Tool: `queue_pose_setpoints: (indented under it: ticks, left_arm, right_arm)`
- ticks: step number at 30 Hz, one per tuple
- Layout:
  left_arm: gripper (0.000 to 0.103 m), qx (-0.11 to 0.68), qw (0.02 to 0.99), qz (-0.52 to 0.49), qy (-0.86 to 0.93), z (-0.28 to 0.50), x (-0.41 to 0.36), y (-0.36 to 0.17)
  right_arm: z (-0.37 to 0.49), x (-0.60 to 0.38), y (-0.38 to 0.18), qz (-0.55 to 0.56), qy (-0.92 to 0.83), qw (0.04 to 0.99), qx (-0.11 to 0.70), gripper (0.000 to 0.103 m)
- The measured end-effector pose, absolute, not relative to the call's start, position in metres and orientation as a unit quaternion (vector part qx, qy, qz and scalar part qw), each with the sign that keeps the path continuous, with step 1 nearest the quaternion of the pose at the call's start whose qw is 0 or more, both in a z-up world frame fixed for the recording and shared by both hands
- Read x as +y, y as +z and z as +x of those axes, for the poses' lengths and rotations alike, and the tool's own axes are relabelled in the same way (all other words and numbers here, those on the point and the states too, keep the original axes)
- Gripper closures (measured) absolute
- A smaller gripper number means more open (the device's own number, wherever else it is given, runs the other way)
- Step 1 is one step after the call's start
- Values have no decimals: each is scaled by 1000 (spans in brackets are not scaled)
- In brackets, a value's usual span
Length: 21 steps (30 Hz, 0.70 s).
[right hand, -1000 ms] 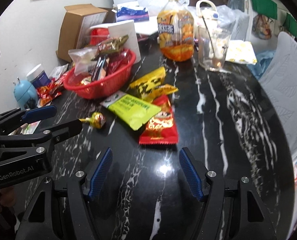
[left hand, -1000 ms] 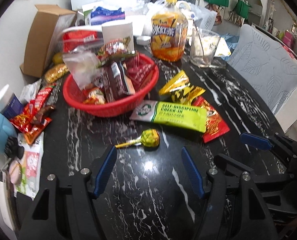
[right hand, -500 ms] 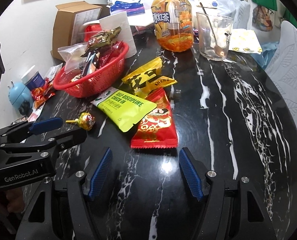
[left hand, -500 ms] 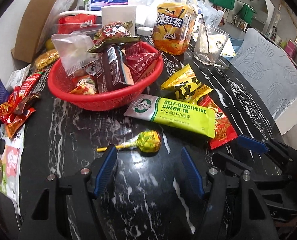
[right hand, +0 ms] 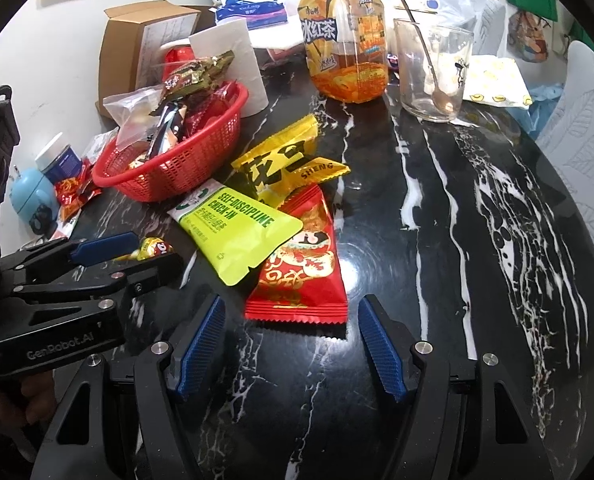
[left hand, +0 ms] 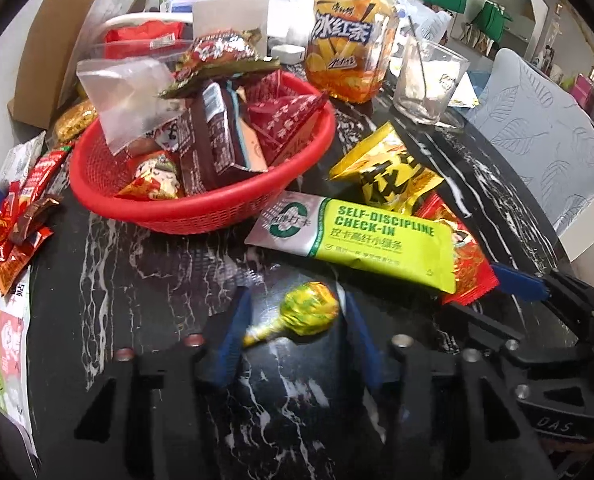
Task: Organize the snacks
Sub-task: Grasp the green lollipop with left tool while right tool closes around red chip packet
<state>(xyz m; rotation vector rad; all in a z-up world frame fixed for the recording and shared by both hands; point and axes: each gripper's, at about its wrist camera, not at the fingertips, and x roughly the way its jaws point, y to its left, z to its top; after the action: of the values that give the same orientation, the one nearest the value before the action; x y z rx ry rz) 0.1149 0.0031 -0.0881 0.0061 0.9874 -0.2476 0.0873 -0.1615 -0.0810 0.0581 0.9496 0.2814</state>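
Bench (left hand: 145, 304) of black marble carried everything; red basket (left hand: 201, 216) on it served as landmark, already heaped with packets. Green packet (left hand: 381, 240), red packet (right hand: 301, 272) and yellow packet (right hand: 285, 160) lay overlapped just beside the basket, on its bottle side. Lollipop (left hand: 309, 314) lay on the bench nearer the camera than the basket, stick pointing toward the left finger.

Left tongs (left hand: 293, 332) had just been closing, narrow now, lollipop head between the pads; left pad looked to meet the stick, right pad near the wrapper, firm contact not confirmed. Right tongs (right hand: 289, 344) stood wide and empty, straddling bare bench just short of the red packet's lower edge.

Risks, judged:
- Round foil head could squirt out forward if pads closed off-centre.
- Pinch on the thin stick alone would let the head swing or drop during a lift toward the basket.
- Basket so full that a dropped lollipop might roll off the pile.
- Two tongs close together; right finger could bump the left or shove the stacked packets.
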Motion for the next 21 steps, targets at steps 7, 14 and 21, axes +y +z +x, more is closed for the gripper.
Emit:
queue_pose_setpoints:
  ticks: [7, 14, 21]
  left_arm:
    - [76, 470, 874, 8, -126, 113, 2, -89]
    - [76, 478, 871, 5, -119, 108, 6, -87]
    - [76, 484, 867, -3, -118, 94, 6, -85]
  right_arm:
    - [93, -161, -81, 26, 134, 879, 456, 33]
    - [100, -156, -79, 14, 140, 882, 449, 39]
    - [89, -156, -77, 5, 144, 882, 448, 65]
